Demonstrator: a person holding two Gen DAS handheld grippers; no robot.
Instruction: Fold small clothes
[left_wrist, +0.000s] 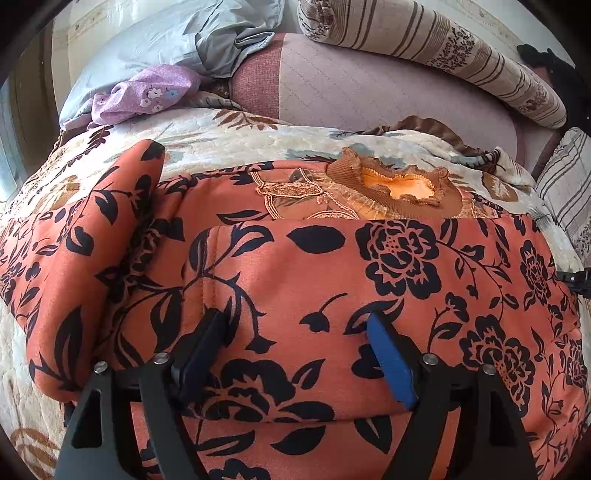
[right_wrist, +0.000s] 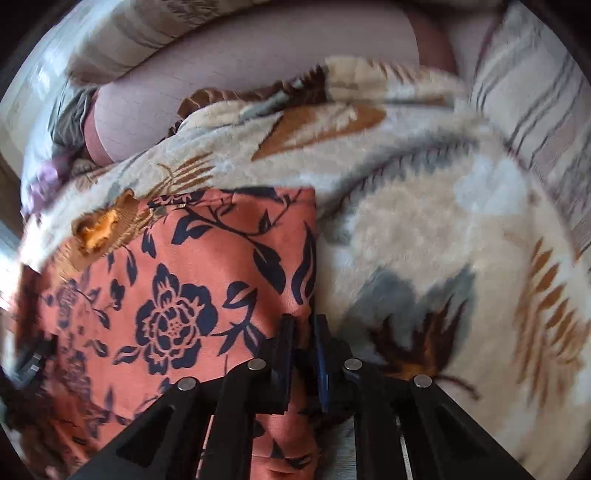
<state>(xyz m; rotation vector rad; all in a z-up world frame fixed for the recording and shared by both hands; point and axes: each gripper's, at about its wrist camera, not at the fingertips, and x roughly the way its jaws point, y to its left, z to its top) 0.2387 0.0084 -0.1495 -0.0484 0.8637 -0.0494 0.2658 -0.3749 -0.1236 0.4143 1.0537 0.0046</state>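
We count one orange floral top (left_wrist: 332, 280), one fleece blanket (left_wrist: 229, 144), one purple garment (left_wrist: 147, 96), one blue-grey cloth (left_wrist: 207, 37), two striped cushions (left_wrist: 436, 48) (left_wrist: 565, 184), and two tools: left tool (left_wrist: 295, 354), right tool (right_wrist: 304, 354).

Soft daylight, fisheye-warped dark edges, right wrist view motion-blurred

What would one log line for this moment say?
left gripper: open over orange floral top | right gripper: shut on top's edge | surface: fleece blanket
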